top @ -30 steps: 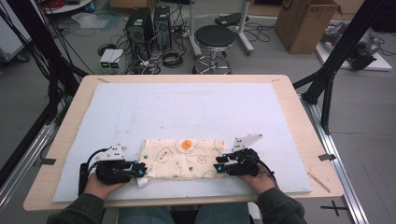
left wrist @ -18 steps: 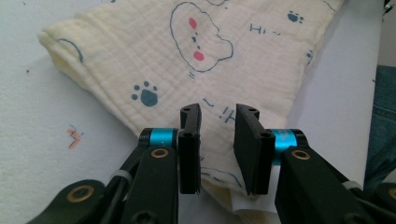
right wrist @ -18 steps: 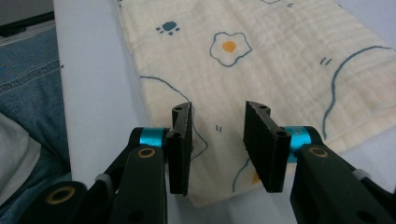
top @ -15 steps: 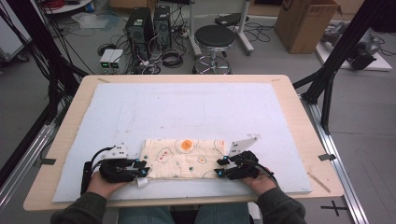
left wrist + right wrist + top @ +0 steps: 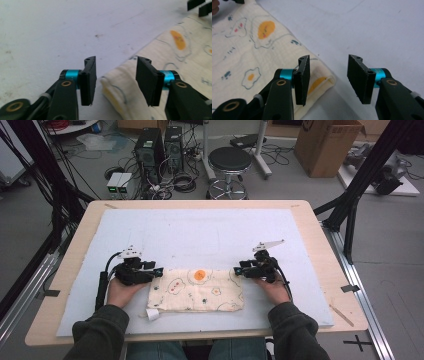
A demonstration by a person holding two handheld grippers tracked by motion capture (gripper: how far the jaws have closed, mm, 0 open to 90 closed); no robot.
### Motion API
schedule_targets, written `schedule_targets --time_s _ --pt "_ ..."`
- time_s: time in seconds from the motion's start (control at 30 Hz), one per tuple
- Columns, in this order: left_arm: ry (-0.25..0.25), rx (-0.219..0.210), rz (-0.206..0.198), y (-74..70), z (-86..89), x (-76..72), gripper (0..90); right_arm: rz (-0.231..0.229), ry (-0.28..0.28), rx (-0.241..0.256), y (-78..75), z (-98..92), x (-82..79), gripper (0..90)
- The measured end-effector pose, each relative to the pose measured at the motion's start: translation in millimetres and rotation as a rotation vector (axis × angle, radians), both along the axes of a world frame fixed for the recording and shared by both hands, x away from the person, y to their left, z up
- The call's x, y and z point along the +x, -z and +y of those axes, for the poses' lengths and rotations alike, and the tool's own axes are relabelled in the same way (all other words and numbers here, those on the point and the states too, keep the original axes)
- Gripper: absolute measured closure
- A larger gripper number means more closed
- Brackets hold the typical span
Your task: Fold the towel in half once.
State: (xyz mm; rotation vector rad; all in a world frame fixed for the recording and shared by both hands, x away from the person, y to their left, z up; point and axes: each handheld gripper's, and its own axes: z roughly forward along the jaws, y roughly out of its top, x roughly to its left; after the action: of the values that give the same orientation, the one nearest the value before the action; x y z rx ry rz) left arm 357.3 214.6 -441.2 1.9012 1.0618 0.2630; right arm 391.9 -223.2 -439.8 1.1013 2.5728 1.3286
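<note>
A folded cream cloth (image 5: 196, 290) printed with fried eggs lies on the white mat near the table's front edge. My left gripper (image 5: 158, 270) rests at its far left corner. In the left gripper view the left gripper (image 5: 116, 60) is open, with the cloth's folded corner (image 5: 117, 90) lying between the jaws. My right gripper (image 5: 238, 269) is at the far right corner. In the right gripper view the right gripper (image 5: 328, 58) is also open, and the cloth's corner (image 5: 322, 80) sits just inside its left jaw.
The white mat (image 5: 210, 235) covers most of the wooden table (image 5: 320, 245). A small white tag (image 5: 152, 315) sticks out at the cloth's near left corner. On the floor beyond the table stand a stool (image 5: 230, 160), computer towers (image 5: 160, 145) and a cardboard box (image 5: 325, 145).
Both grippers have slid away from the person along the cloth's sides, from its near corners up to its far corners. The cloth has stayed in place.
</note>
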Motion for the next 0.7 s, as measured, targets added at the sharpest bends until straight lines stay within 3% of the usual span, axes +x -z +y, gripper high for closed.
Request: schedule_targets --time_s 0.1,0.23,0.27,0.43,0.6,0.7 --pt "0.007 0.007 0.014 4.0 -0.2 3.2 50.8 0.01 -0.028 -0.022 4.1 3.1 2.2 64.4" --pt "0.064 0.044 0.013 5.6 -3.7 1.7 77.7 0.013 -0.071 -0.053 3.3 7.0 -0.1 82.2" --pt "0.068 0.047 0.012 5.4 -4.3 1.0 82.1 0.019 -0.076 -0.048 3.0 6.9 -0.2 83.1" --pt "0.041 0.021 -0.017 0.4 -4.1 0.5 85.6 -0.014 -0.051 -0.098 -7.8 5.6 0.3 84.5" --pt "0.011 0.025 -0.055 -4.9 -11.2 4.2 86.1 -0.041 -0.025 -0.131 -18.3 2.7 9.0 84.5" --pt "-0.01 0.007 -0.048 -1.9 -12.3 9.8 86.2 -0.042 -0.006 -0.136 -18.7 -1.1 17.0 84.4"
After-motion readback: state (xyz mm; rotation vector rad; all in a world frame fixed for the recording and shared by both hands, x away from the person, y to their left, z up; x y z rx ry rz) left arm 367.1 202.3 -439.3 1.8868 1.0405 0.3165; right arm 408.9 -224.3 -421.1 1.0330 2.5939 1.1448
